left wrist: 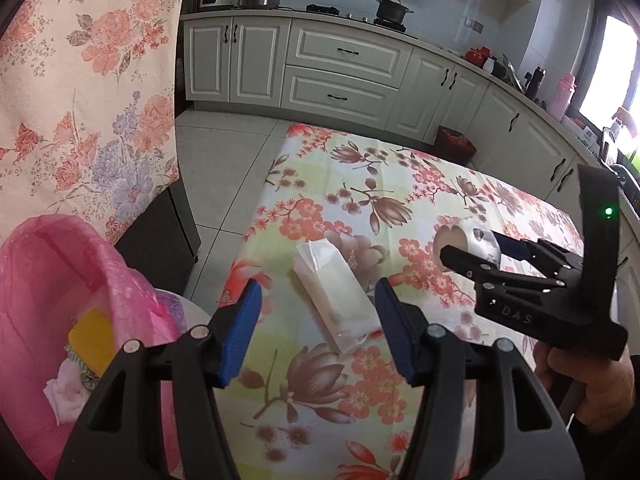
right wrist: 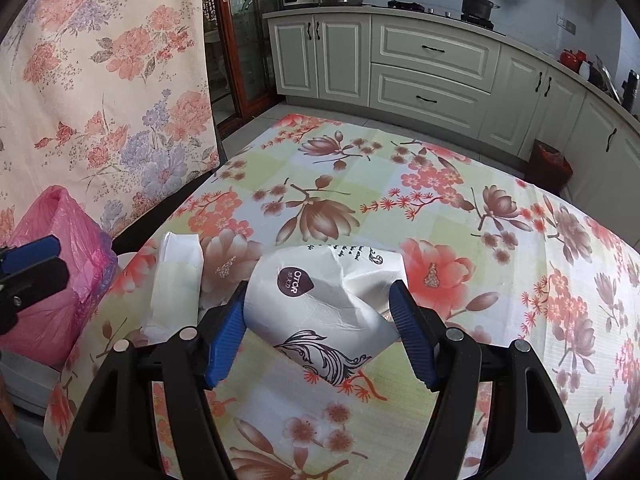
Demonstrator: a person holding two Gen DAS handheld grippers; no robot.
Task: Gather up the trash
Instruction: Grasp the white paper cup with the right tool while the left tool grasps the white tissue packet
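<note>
While the pink trash bag (left wrist: 60,280) to the left of my left gripper (left wrist: 318,320) already holds several discarded items, among them a yellow piece and some white scraps, I judge the task as partly complete. Two pieces of trash remain on the floral tablecloth (left wrist: 352,184).

Item one: the crumpled paper cup (right wrist: 324,300). It sits between the fingers of my right gripper (right wrist: 320,320). The left pad touches the cup wall and the cup's far side reaches the right pad, so I read this as a clenched grasp on the cup; the cup bottom appears still to rest on the cloth.

Item two: the clear plastic wrapper (left wrist: 334,292). It lies flat on the cloth directly ahead of my left gripper, between the two blue pads but touching neither. That gripper stands released, with nothing held.

Remaining work, as I judge it: carry the cup leftward to the bag, then close on the wrapper and deposit it likewise.
</note>
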